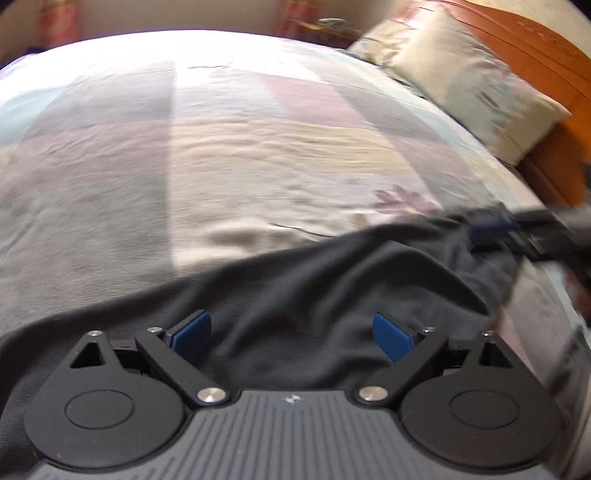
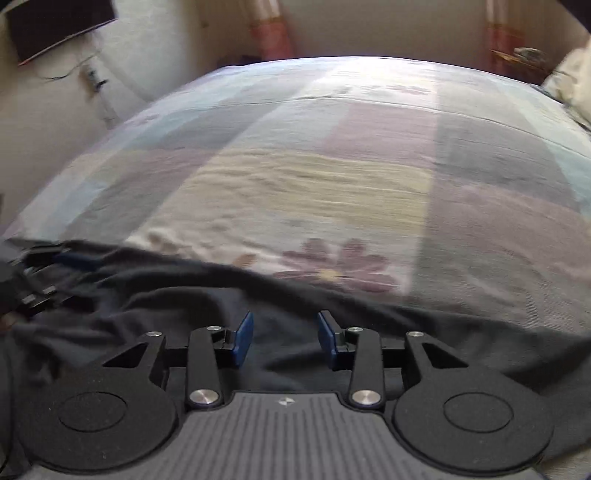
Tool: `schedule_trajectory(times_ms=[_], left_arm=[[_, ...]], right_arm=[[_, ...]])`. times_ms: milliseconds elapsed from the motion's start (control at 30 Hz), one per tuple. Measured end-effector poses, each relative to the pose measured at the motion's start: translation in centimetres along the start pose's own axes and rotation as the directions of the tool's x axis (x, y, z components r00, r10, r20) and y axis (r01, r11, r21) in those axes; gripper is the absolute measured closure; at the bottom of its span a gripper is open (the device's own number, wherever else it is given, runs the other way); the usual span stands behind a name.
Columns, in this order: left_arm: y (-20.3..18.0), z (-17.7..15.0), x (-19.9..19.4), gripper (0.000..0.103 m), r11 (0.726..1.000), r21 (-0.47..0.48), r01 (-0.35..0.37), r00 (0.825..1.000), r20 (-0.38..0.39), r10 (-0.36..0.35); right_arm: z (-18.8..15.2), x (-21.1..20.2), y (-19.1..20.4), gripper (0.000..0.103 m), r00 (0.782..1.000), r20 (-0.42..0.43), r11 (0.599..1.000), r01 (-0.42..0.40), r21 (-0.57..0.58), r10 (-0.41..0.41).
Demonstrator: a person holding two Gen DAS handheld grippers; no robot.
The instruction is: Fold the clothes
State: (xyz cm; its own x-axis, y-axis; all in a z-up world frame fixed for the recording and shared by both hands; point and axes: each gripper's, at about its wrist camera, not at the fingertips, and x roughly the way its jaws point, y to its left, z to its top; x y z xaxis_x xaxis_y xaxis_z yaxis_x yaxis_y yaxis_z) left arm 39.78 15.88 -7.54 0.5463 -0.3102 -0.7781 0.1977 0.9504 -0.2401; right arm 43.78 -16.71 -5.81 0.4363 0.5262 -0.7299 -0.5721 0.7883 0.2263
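A dark grey garment (image 1: 332,280) lies rumpled along the near edge of the bed, and the right wrist view shows it too (image 2: 207,295). My left gripper (image 1: 291,332) hovers over the cloth, its blue pads (image 1: 192,332) spread wide with only fabric below them. Seen from its own camera, my right gripper (image 2: 285,338) is open about half as wide above the same cloth, and nothing is pinched between its pads (image 2: 243,338). Each gripper shows blurred at the garment's far corner in the other's view: the right gripper (image 1: 491,227) and the left gripper (image 2: 70,258).
The patchwork bedspread (image 1: 258,147) in pastel squares stretches ahead. A pale pillow (image 1: 461,85) leans on the orange wooden headboard (image 1: 543,55) at the right. A dark screen (image 2: 55,26) hangs on the wall at the left, and curtains hang behind the bed.
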Motion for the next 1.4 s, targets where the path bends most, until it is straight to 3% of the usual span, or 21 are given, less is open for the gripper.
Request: schedule_trajectory(times_ms=[133, 233, 367, 500, 633, 733, 833, 933, 1033, 1133, 1233, 1300, 1400], left_arm=[[1.3, -0.1, 1.4, 0.008, 0.998, -0.052, -0.028, 0.999, 0.041, 0.03], [1.4, -0.2, 1.2, 0.008, 0.998, -0.051, -0.028, 0.999, 0.042, 0.03], [1.3, -0.1, 1.1, 0.008, 0.998, -0.046, -0.032, 0.999, 0.036, 0.034], [0.2, -0.3, -0.3, 0.008, 0.998, -0.031, -0.053, 0.998, 0.038, 0.054], [-0.6, -2.3, -3.6, 0.008, 0.997, 0.062, -0.055, 0.996, 0.068, 0.051], [0.9, -4.0, -4.8, 0.008, 0.991, 0.084, -0.101, 0.993, 0.064, 0.096], [5.2, -5.4, -4.7, 0.008, 0.99, -0.051, -0.135, 0.989, 0.047, 0.137], [8.6, -5.6, -5.1, 0.009, 0.981, -0.13, -0.147, 0.98, 0.114, 0.162], [10.7, -3.8, -5.8, 0.01, 0.947, -0.221, -0.235, 0.958, 0.111, 0.264], [11.3, -2.9, -7.2, 0.009, 0.955, -0.25, -0.159, 0.968, 0.15, 0.2], [10.2, -2.9, -7.1, 0.008, 0.977, -0.168, -0.134, 0.98, 0.124, 0.156], [10.4, -3.4, -5.8, 0.008, 0.968, -0.16, -0.191, 0.976, 0.078, 0.205], [11.6, -3.4, -4.4, 0.009, 0.918, -0.195, -0.345, 0.934, 0.028, 0.356]], right_arm=[[-2.4, 3.3, 2.9, 0.055, 0.995, -0.1, 0.996, -0.004, -0.087, -0.005], [-4.6, 2.1, 1.8, 0.056, 0.998, -0.06, 0.996, -0.007, -0.091, 0.002], [-5.8, -0.5, 0.6, 0.055, 0.992, -0.114, 0.997, 0.044, -0.068, -0.051], [-4.7, -2.4, 1.9, 0.052, 0.997, -0.064, 0.997, 0.043, -0.064, -0.047], [-3.5, -2.8, 5.2, 0.045, 0.999, -0.008, 0.994, 0.031, -0.105, -0.032], [-3.6, -3.6, 7.4, 0.04, 0.999, 0.029, 0.995, -0.024, -0.102, 0.027], [-4.7, -5.2, 8.5, 0.033, 0.998, 0.062, 0.996, -0.009, -0.089, 0.014], [-6.0, -6.9, 8.9, 0.024, 0.995, 0.09, 0.997, 0.04, -0.063, -0.034], [-7.7, -8.1, 7.9, 0.017, 0.993, 0.084, 0.996, 0.083, 0.029, -0.085], [-9.6, -9.2, 7.2, 0.017, 0.99, 0.062, 0.989, 0.118, 0.085, -0.123], [-11.5, -10.1, 6.6, 0.017, 0.988, 0.035, 0.98, 0.145, 0.134, -0.151], [-12.6, -10.4, 6.4, 0.017, 0.987, 0.014, 0.974, 0.157, 0.163, -0.162], [-13.5, -11.0, 6.3, 0.017, 0.98, -0.005, 0.962, 0.197, 0.187, -0.199]])
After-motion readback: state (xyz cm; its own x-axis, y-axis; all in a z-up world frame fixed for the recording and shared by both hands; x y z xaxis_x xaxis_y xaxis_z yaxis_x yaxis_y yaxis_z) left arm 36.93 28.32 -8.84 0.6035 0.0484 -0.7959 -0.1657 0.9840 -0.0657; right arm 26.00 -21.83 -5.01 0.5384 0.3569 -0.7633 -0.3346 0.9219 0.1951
